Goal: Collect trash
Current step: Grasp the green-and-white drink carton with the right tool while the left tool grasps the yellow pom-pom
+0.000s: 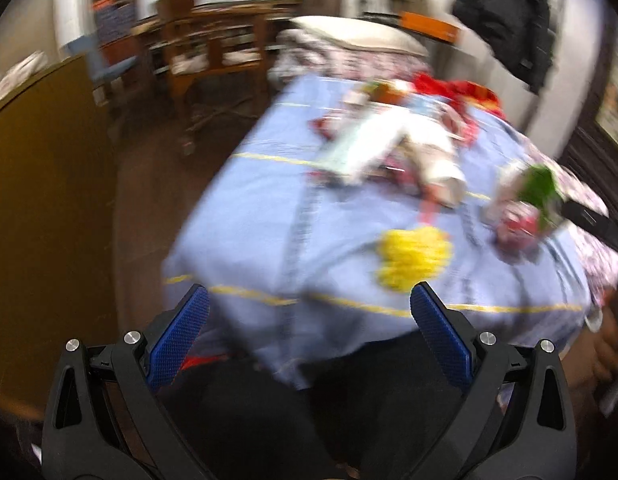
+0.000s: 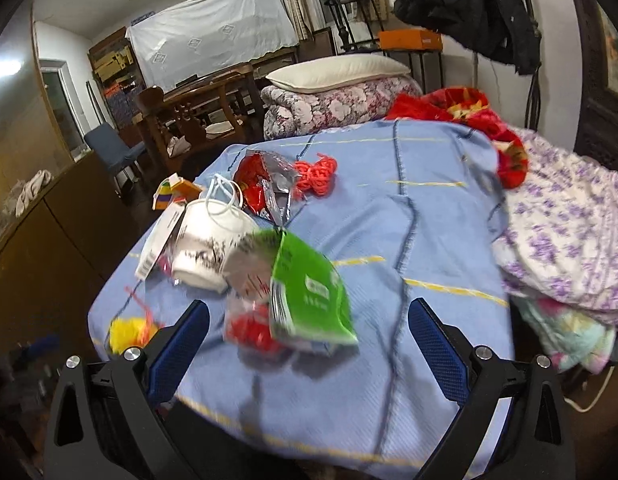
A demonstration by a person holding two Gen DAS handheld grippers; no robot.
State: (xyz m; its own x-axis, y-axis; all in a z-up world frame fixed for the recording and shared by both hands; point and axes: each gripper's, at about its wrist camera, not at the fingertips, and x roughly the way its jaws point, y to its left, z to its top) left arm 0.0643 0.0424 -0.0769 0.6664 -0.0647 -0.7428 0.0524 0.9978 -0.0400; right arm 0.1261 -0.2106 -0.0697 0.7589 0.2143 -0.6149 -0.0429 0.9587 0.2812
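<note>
L gripper (image 1: 309,312): my fingers spread wide, nothing between; hanging over near edge of bed. View v. blurred.
R gripper (image 2: 309,326): my fingers spread wide too, empty; above near end of bed.
Bed: light blue cover (image 2: 409,208) w/ yellow + dark stitch lines; trash lies on it.
Green packet (image 2: 309,300): closest trash to R fingers, at 12 o'clock just ahead, lying over a red-filled clear bag (image 2: 249,326); seems to touch a white/silver wrapper at its 11 o'clock.
White paper cup (image 2: 207,246): on its side, 10-11 o'clock of packet, white loops on top.
Red/silver snack bag (image 2: 265,184): further out, 12 o'clock of cup; coral knit piece (image 2: 315,176) just beside at its 3 o'clock.
Yellow fluffy thing (image 1: 413,256): 1 o'clock off L fingers, near bed edge; in R view at 9 o'clock.
Far end: pillow (image 2: 337,70) on floral quilt; red blanket (image 2: 469,116) at 1 o'clock.
</note>
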